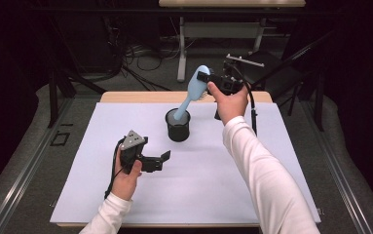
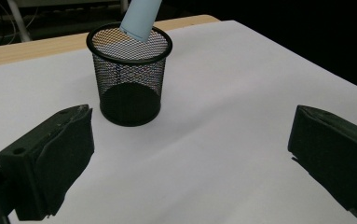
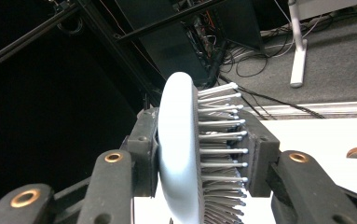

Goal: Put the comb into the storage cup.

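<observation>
High view, near to far: left gripper (image 1: 160, 160) idle on white mat (image 1: 101, 190), jaws wide, nothing between. Mesh cup (image 1: 178, 126) mid-mat. Right gripper (image 1: 204, 78) clamped on blue hairbrush (image 1: 190, 92) head; handle tip already in cup. Left: lower, release.

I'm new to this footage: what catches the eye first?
A pale blue hairbrush slants from the black mesh cup mid-table, its handle inside. The right tongs clamp its head, bristles against one pad. The left tongs wait open, nearer the person.
</observation>
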The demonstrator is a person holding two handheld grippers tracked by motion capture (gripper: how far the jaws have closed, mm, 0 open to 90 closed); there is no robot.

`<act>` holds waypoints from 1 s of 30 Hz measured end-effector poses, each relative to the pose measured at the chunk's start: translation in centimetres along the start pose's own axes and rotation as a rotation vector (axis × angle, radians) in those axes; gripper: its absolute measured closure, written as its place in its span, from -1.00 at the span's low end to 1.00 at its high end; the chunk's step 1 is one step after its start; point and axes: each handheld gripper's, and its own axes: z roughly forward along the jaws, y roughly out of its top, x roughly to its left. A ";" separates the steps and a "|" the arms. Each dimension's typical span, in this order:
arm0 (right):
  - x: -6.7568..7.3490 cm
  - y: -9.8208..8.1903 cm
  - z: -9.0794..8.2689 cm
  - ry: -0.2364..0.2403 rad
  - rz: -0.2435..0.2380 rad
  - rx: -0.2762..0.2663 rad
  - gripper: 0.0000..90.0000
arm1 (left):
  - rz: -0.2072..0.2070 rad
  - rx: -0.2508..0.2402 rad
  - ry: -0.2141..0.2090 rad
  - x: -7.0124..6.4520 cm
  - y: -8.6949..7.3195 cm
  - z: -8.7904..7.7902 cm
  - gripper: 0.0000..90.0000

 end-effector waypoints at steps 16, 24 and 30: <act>0.0 -1.0 0.8 -0.012 -0.035 0.010 0.23 | -0.002 0.001 -0.003 0.0 -0.1 0.1 -0.99; 0.1 -1.6 1.4 -0.015 -0.061 0.021 0.23 | -0.004 0.002 -0.002 0.1 -0.1 0.1 -0.99; 0.4 -1.9 1.7 -0.013 -0.081 0.027 0.22 | -0.004 0.004 -0.003 0.1 -0.1 0.1 -0.99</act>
